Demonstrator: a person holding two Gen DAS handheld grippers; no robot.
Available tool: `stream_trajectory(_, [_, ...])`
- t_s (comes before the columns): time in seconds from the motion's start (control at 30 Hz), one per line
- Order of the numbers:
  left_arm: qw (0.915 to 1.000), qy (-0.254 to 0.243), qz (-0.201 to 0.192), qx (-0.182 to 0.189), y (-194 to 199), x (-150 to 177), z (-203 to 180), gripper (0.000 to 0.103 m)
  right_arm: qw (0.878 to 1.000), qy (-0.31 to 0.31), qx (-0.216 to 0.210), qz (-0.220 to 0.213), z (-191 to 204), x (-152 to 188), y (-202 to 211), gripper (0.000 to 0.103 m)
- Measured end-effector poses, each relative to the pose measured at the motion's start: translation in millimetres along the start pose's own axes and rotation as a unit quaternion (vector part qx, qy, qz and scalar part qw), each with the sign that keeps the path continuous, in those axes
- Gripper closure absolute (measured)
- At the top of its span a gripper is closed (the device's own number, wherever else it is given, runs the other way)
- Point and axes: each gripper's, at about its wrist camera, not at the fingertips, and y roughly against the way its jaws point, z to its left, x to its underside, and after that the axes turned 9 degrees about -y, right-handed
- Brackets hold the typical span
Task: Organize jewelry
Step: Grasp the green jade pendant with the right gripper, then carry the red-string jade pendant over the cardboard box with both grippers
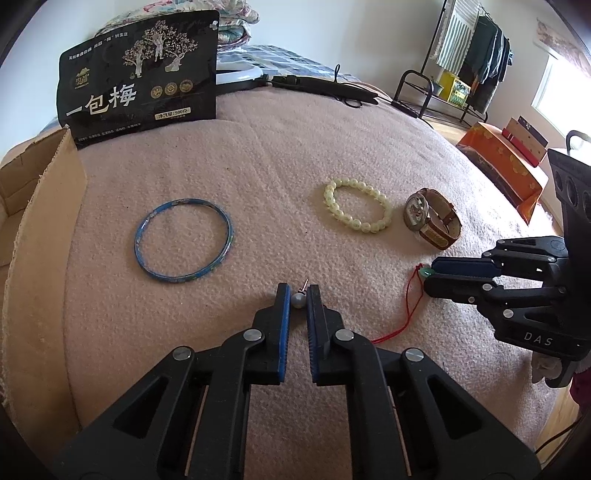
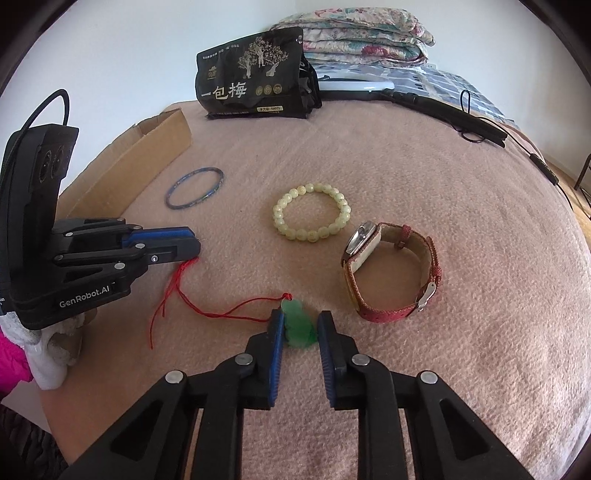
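On the pink blanket point(image 1: 332, 147), left gripper point(image 1: 298, 295) pinches a pearl earring point(image 1: 298, 301) just right of the blue bangle point(image 1: 184, 240) (lying flat), right gripper point(image 2: 300, 325) clamps the green pendant point(image 2: 297, 325), farther right.

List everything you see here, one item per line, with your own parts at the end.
bangle: one, blue, flat on the blanket's left side
bead bracelet: one, pale green, mid-blanket
watch: one, reddish-brown strap, on its side right of the bracelet
pearl earring: one, white, between the left claw's pads
pendant: one, green, on a red cord, between the right claw's pads
snack pouch: one, black, upright at the back
cardboard box: one, brown, far left
blanket: one, pink, under everything
quilts: a folded floral stack, behind the pouch
clothes rack: one, black, by the far wall
left claw: black, blue pads, closed on the earring
right claw: black, blue pads, closed on the pendant
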Motion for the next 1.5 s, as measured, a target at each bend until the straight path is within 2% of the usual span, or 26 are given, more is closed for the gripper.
stream_trajectory(0.37, [0.9996, 0.009, -0.025, -0.003, 32.8, -2.1, 1.4, 0.096, 1.000, -0.011, 0.000, -0.020, 5.0, 5.0, 21.9, 0.087])
stream_trajectory(0.87, [0.9975, 0.022, -0.066, -0.012, 107.1, 4.3, 8.1, 0.096, 0.997, -0.017, 0.004, -0.076, 18.5, 0.8, 95.0, 0.087])
stream_trajectory(1.23, [0.9941, 0.044, -0.095, -0.029, 159.8, 13.5, 32.5, 0.096, 0.994, -0.002, 0.004, -0.106, 44.4, -10.4, 135.3, 0.087])
stream_trajectory(1.5, [0.9915, 0.061, -0.104, -0.048, 184.6, 24.5, 66.0, 0.096, 0.992, 0.019, -0.012, -0.121, 79.0, -24.3, 149.8, 0.087])
